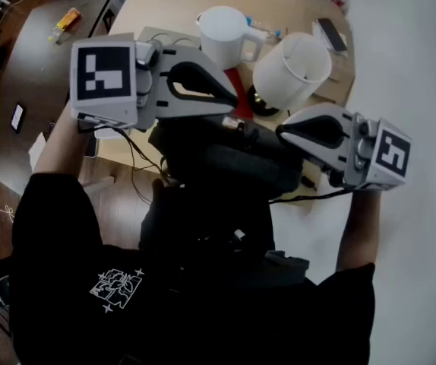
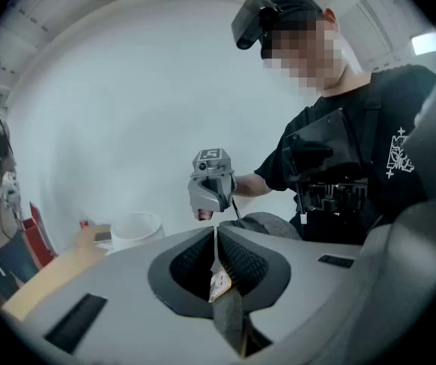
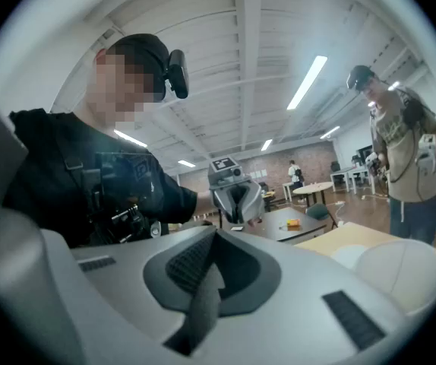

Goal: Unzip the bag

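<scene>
A dark grey bag (image 1: 225,158) hangs in front of my chest, between the two grippers and over the near edge of the wooden table (image 1: 165,6). My left gripper (image 1: 229,105) comes in from the upper left. In the left gripper view its jaws (image 2: 216,238) are shut on a grey strip of the bag that carries a small orange and white tag (image 2: 219,284). My right gripper (image 1: 285,133) reaches in from the right, and in its own view (image 3: 216,234) it is shut on another grey strip (image 3: 201,295). The zip itself is hidden. Each gripper faces the other (image 2: 212,185) (image 3: 233,188).
On the table behind the bag stand a white jug (image 1: 224,35) and a white bucket-like container (image 1: 292,68), with a red thing (image 1: 241,90) between them and a phone (image 1: 330,34) farther back. A dark table (image 1: 43,59) stands at left. Another person (image 3: 400,150) stands nearby.
</scene>
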`<move>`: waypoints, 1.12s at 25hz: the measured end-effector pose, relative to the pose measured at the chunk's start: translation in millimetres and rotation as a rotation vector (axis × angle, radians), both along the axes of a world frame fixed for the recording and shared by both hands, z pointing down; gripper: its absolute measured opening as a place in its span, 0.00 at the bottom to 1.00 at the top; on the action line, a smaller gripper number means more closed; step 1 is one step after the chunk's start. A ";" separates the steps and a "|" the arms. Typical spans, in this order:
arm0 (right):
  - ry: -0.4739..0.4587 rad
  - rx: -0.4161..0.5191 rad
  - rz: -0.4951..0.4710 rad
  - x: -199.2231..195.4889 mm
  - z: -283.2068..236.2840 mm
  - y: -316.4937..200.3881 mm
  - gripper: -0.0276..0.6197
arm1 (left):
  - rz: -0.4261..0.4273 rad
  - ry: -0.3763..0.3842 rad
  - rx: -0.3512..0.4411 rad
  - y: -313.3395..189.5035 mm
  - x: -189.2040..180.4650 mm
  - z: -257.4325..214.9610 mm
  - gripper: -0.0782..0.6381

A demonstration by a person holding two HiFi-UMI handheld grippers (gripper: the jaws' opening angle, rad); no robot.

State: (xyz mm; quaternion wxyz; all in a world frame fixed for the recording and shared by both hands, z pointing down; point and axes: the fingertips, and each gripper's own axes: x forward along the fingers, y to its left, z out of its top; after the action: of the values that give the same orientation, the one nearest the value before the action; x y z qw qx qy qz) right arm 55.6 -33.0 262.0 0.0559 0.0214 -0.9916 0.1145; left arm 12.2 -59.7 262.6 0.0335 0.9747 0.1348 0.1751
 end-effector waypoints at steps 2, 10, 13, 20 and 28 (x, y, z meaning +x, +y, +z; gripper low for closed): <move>0.006 -0.034 -0.055 -3.2 1.7 3.3 0.09 | 0.100 -0.063 -0.057 7.8 -0.8 10.2 0.27; 0.106 -0.290 -0.280 -6.2 31.9 5.8 0.27 | 0.307 -0.212 -0.337 14.7 1.5 34.7 0.33; 0.140 -0.460 -0.387 -4.1 38.1 2.7 0.27 | 0.402 -0.284 -0.503 15.8 3.1 41.5 0.33; 0.285 -0.662 -0.558 -19.9 54.3 3.8 0.27 | 0.571 -0.449 -0.705 22.9 9.3 48.1 0.33; 0.290 -0.738 -0.662 -23.7 51.1 7.0 0.27 | 0.668 -0.531 -0.759 32.6 8.4 50.5 0.33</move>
State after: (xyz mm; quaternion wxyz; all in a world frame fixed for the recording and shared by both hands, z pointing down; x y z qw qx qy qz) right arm 31.9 -26.0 313.1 0.2299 -0.2989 -0.8209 0.4289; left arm 20.6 -27.1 313.0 0.3568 0.7215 0.4761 0.3542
